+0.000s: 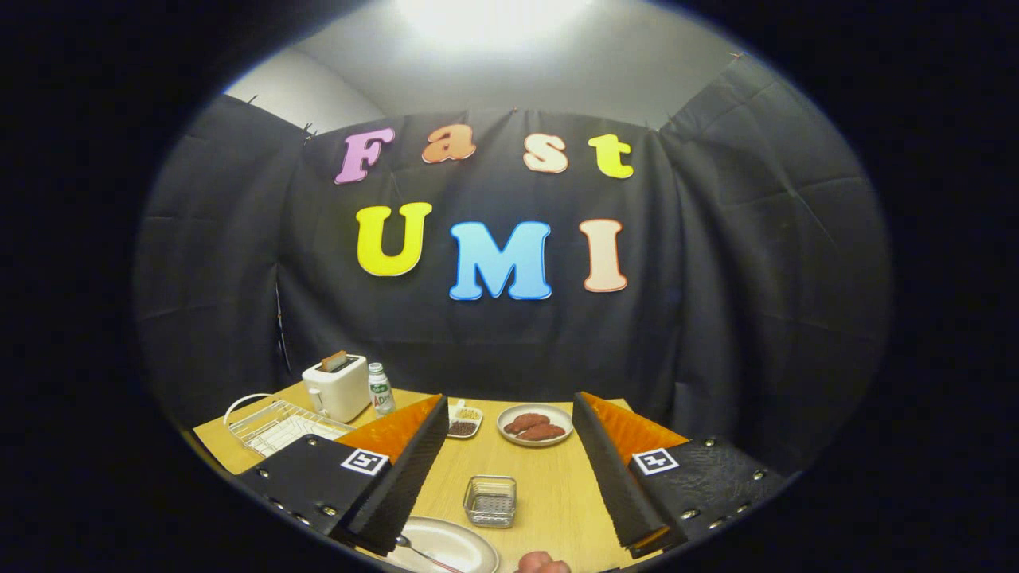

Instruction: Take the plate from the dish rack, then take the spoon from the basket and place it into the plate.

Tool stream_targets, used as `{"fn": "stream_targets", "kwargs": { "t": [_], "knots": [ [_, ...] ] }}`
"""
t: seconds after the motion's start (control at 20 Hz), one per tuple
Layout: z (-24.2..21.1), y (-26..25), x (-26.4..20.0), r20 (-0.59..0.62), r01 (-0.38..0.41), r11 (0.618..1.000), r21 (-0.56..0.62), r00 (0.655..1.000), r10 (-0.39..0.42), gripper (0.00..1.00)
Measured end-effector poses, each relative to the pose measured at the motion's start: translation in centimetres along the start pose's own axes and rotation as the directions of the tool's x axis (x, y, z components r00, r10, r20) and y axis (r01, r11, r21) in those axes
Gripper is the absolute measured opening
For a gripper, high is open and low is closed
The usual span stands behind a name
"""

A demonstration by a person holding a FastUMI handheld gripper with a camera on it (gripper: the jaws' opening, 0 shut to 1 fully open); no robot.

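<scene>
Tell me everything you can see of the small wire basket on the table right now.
The basket is a small, square, open-topped container of silvery metal mesh with a thicker wire rim. It stands upright on the wooden table, between the open tongs, apart from both. Its inside looks empty; no spoon shows in it. Just nearer than it lies the white plate, with a spoon resting on it. Nothing touches the basket but the table.
</scene>
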State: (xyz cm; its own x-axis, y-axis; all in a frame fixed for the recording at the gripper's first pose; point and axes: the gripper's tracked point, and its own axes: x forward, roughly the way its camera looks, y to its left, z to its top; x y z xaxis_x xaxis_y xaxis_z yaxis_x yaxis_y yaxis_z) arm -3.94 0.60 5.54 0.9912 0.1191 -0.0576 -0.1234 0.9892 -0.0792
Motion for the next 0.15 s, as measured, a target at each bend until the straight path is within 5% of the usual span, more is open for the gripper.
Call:
{"fn": "stream_targets", "kwargs": {
  "t": [0.15],
  "knots": [
    [-1.2, -2.7, 0.2, 0.04, 0.038, 0.999, 0.002, 0.998, -0.038, 0.96]
  ]
}}
